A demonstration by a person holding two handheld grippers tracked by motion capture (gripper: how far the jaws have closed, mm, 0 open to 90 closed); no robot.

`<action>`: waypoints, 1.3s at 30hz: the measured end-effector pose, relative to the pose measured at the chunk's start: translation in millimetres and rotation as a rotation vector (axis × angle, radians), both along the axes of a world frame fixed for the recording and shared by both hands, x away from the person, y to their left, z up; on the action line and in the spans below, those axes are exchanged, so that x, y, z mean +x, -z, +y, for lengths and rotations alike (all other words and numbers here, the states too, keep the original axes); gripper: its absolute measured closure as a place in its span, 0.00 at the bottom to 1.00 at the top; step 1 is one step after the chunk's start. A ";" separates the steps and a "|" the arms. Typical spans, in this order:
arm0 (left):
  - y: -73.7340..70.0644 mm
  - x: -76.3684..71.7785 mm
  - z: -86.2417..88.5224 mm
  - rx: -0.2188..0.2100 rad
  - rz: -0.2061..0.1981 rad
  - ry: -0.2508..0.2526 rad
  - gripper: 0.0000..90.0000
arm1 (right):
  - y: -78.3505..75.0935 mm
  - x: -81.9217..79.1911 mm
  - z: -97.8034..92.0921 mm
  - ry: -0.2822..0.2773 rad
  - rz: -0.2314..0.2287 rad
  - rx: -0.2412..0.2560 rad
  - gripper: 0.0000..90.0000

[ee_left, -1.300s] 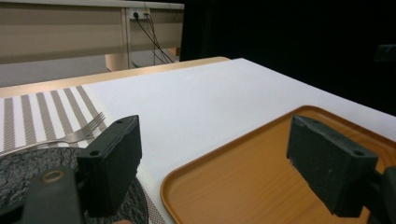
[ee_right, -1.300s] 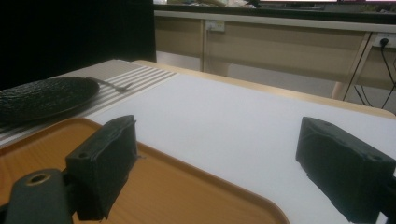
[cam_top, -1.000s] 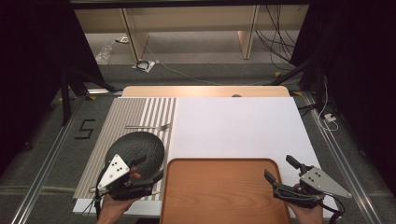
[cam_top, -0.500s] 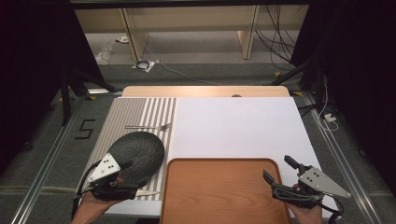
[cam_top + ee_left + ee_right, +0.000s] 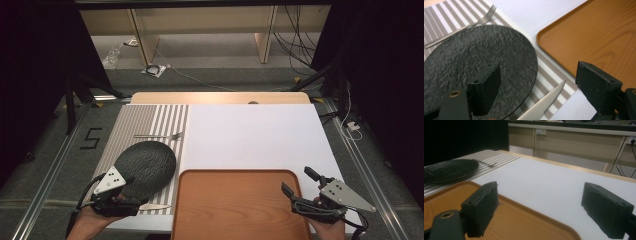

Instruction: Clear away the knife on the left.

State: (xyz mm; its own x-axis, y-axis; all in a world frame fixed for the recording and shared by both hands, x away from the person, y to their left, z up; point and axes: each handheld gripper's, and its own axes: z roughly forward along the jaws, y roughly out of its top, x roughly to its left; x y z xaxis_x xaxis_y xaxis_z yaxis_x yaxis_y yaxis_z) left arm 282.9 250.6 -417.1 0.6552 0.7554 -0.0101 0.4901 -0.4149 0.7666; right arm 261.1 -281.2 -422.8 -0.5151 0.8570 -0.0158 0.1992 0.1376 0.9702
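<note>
White tabletop, striped mat at left. Left gripper, jaws released, sits at plate's near edge; knife just right, blade pointing far-right toward tray.

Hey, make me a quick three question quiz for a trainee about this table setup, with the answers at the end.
1. True or false: the fork lies on the striped placemat, beyond the black plate.
2. Which piece of cutlery lies partly under the black plate's near edge? A) spoon B) knife C) chopsticks
3. Fill in: the left gripper hangs with its jaws open over the plate's near edge, while the right gripper has its jaws open at the right rim of the wooden ____.

Key: 1 true; 2 B; 3 tray.
</note>
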 end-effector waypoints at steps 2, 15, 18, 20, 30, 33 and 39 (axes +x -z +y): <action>1.8 -0.1 3.6 0.005 0.010 -0.007 0.24 | 0.3 0.4 0.2 0.000 0.000 0.000 0.17; 7.8 4.3 21.6 0.093 0.092 -0.024 0.25 | 0.4 0.9 0.7 -0.008 0.001 0.003 0.17; 10.1 5.3 23.0 0.111 0.099 -0.025 0.25 | 0.4 0.8 0.5 -0.012 0.007 -0.002 0.17; 12.6 6.5 24.3 0.123 0.111 -0.028 0.25 | 0.4 0.7 0.7 -0.013 0.006 -0.004 0.17; 21.4 8.7 32.0 0.189 0.170 -0.030 0.26 | 0.2 0.3 1.1 -0.019 0.010 -0.009 0.17; 23.1 9.9 35.0 0.218 0.184 -0.015 0.27 | 0.8 0.6 2.2 -0.025 0.006 -0.005 0.17; 26.8 14.6 40.3 0.274 0.220 -0.011 0.28 | 1.1 0.9 3.2 -0.032 0.015 -0.014 0.17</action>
State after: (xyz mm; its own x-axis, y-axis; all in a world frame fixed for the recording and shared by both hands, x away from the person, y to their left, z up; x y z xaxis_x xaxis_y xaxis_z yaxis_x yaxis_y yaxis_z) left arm 297.4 290.9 -443.9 0.6513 0.7569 0.0541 0.6367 -0.5839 0.5036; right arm 262.0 -278.0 -423.9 -0.5427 0.8397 -0.0200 0.2093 0.1582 0.9650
